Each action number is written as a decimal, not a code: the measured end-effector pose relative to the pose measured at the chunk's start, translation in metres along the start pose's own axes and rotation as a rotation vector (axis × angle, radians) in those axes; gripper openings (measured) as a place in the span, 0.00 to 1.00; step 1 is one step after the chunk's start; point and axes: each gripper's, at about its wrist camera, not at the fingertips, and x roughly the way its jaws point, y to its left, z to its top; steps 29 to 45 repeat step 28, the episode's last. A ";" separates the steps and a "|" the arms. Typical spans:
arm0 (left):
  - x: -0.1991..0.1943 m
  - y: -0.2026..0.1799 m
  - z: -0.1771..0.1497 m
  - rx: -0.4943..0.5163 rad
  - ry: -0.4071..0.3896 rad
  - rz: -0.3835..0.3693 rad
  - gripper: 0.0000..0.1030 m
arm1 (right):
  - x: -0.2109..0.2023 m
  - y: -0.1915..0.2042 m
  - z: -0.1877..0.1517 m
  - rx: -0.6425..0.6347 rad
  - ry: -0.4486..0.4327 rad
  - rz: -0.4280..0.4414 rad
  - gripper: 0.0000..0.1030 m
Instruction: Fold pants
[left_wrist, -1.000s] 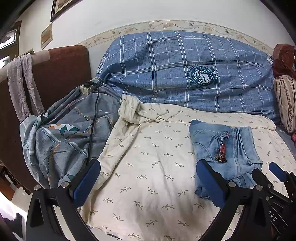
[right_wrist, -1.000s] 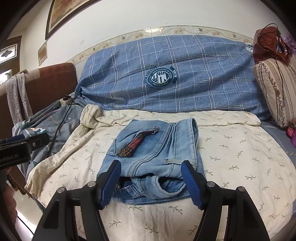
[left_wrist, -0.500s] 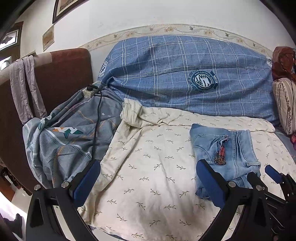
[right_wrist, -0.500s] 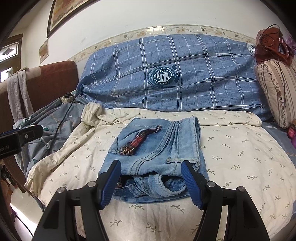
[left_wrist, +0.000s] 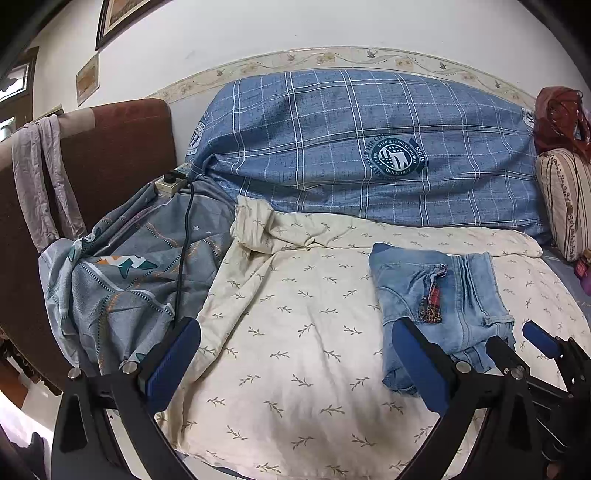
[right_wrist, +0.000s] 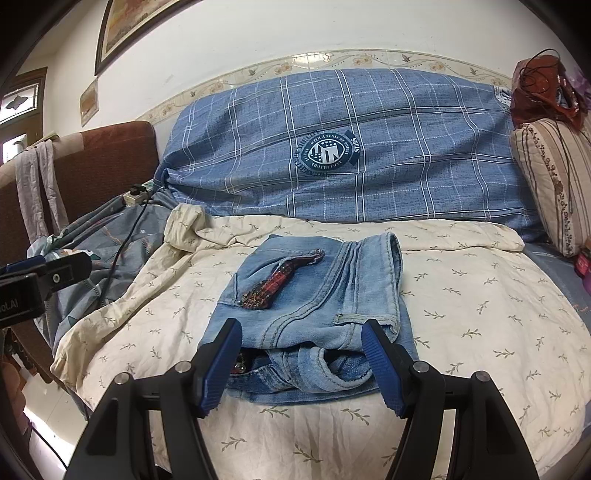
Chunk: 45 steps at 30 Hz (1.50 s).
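Denim pants (right_wrist: 314, 306) lie folded into a compact bundle on the cream leaf-print sheet (right_wrist: 480, 314), roughly centre of the bed, a red plaid patch (right_wrist: 275, 286) showing on top. Waistband layers at the near edge sit loose and gaping, not flush with the upper fold. Right gripper (right_wrist: 301, 363) hangs just short of that near edge, jaws apart, nothing between the pads. From the left camera, the left gripper (left_wrist: 295, 365) has its jaws wide apart over bare sheet, with the pants at about 2 o'clock of it; it holds nothing. The fold looks about finished, judging by the bundle's shape. Risks from here: a jaw tip dragging through the loose waistband could pull the top layer askew and undo the fold; a pinch that also catches the sheet would lift the bedding with the denim. The sheet is already rumpled at 11 o'clock of the pants, so it slides easily. A black cable (left_wrist: 183, 251) runs from a power strip (left_wrist: 170, 182) across the grey patterned blanket (left_wrist: 122, 280) at the left gripper's 10 o'clock, a snag hazard if that hand swings outward. Containers: only a reddish bag (right_wrist: 543, 88) atop the striped cushion (right_wrist: 554, 184), at 2 o'clock of the pants; contents cannot be made out.
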 end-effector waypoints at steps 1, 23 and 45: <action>0.000 0.000 0.000 -0.001 0.003 -0.003 1.00 | 0.000 0.000 0.000 0.000 0.000 -0.001 0.68; 0.006 -0.003 0.010 0.014 -0.004 -0.056 1.00 | 0.023 -0.014 0.026 0.069 -0.037 0.009 0.68; 0.018 -0.009 0.011 0.011 0.019 -0.065 1.00 | 0.026 -0.015 0.025 0.065 -0.030 0.015 0.68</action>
